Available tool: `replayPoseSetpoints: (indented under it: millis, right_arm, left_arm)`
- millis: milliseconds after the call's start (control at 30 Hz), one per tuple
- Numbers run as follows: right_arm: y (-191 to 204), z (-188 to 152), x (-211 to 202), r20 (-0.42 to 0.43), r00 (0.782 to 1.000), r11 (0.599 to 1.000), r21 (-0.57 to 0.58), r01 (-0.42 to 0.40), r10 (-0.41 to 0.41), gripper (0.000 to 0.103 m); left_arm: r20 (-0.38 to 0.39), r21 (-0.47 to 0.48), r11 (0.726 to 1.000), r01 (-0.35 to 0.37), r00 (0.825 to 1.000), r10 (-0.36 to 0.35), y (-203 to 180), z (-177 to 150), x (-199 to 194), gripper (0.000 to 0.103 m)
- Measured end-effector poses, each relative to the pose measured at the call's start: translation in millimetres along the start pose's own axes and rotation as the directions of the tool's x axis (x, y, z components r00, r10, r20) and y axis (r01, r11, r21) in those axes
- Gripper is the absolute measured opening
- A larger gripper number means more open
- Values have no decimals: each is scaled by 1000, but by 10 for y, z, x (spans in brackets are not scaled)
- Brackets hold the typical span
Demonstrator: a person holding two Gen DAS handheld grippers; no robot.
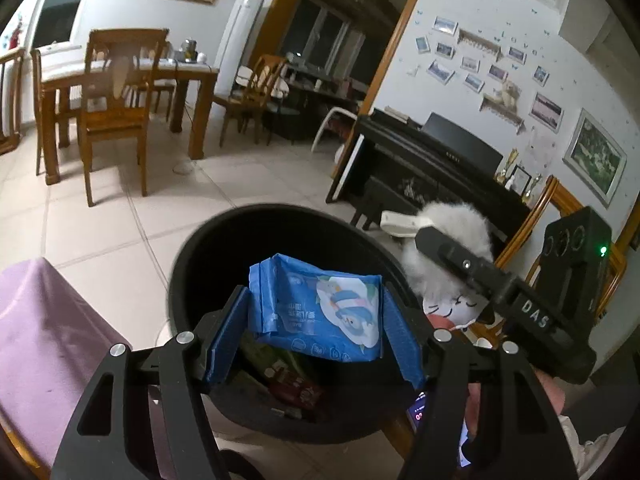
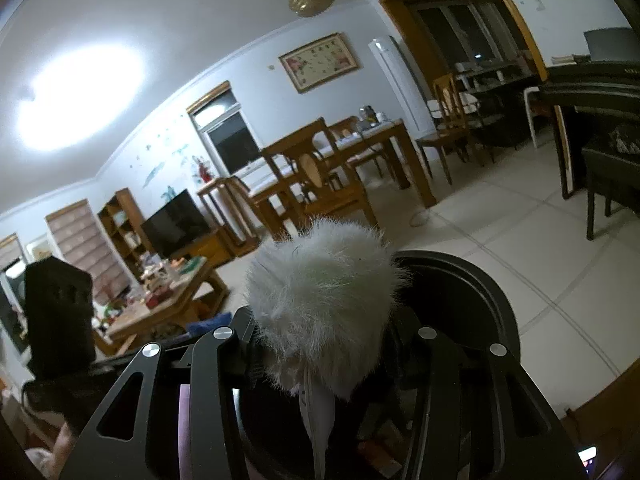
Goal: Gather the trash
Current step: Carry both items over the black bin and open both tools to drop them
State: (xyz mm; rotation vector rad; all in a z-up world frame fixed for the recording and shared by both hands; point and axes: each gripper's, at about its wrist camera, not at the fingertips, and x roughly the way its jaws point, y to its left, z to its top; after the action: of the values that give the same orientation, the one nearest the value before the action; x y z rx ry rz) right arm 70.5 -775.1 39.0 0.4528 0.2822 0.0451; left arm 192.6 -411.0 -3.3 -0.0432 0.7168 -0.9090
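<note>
left gripper (image 1: 316, 320) clamps a blue wipes packet (image 1: 316, 308) above the black bin (image 1: 188, 264); right gripper (image 2: 320, 344) clamps a white fluffy item (image 2: 324, 296) over the bin's rim.

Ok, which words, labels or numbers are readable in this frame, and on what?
"DAS": white letters on the right gripper body.
Blue wipes packet in the left gripper: print too blurred to read.
Small screen: red digits, cut off.
Piano brand: too small.
</note>
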Motion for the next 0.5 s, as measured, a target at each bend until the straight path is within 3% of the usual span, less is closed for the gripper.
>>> replayPoseSetpoints:
  millis: [400,467,500]
  right_arm:
    - [26,-88,266,-27,1000,1000,11,7,-7,46]
    - [64,-95,247,-25,1000,1000,12,2,-1,53]
    - [58,-100,239,-21,1000,1000,15,-2,3,69]
  left_arm:
    - [-48,28,1000,-3,999,4,-148,-9,239,67]
    - [-54,32,999,-16,998,18,-171,4,266,77]
    - [-50,35,999,-31,998,33,-176,11,263,84]
